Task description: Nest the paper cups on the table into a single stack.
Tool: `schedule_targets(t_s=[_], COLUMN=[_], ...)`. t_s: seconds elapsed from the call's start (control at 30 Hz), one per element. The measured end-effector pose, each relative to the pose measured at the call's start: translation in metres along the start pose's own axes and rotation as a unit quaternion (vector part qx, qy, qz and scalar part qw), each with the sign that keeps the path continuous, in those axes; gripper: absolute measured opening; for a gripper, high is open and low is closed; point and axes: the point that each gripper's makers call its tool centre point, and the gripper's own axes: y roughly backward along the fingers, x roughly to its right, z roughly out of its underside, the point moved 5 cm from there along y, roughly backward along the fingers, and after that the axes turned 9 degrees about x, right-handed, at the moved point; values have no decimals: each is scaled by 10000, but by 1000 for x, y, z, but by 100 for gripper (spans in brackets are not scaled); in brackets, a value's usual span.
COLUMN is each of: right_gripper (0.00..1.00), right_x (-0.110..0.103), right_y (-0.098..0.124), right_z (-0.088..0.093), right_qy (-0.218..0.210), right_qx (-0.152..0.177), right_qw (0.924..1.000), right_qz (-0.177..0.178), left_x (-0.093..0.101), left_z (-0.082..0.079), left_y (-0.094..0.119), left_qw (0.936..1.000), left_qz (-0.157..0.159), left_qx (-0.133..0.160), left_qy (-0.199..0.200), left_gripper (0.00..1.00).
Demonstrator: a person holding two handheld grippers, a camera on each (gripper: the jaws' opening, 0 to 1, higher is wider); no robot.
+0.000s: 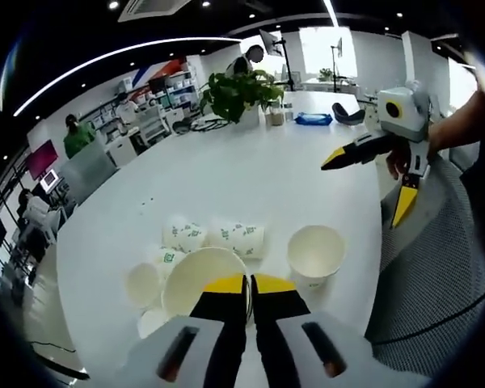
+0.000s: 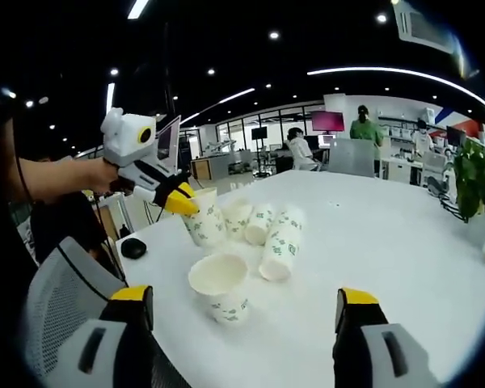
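Paper cups (image 2: 263,234) cluster on the white table (image 2: 404,250), some lying on their sides, one standing upright (image 2: 220,287) nearest the right gripper (image 2: 242,311), whose jaws are spread wide and hold nothing. The left gripper (image 1: 248,283) pinches the rim of another cup (image 1: 200,279), jaws pressed together on it.

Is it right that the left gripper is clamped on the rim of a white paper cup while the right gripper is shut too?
Not quite. The left gripper does clamp the white paper cup, but the right gripper is open: the right gripper view shows its yellow-tipped jaws far apart, holding nothing.
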Motion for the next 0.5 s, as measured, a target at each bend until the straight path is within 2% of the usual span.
schedule_targets(t_s=[0.2,0.5], right_gripper=[95,97], right_x=[-1,-1], right_y=[0,0], right_z=[0,-1], right_qy=[12,24], right_qx=[-13,10], right_qw=[10000,10000], right_qz=[-9,-7], left_x=[8,21], left_z=[-14,-25], left_y=[-1,-2], left_qw=[9998,9989], left_qz=[119,360], left_qx=[127,223], left_qy=[-95,-213], left_gripper=[0,0])
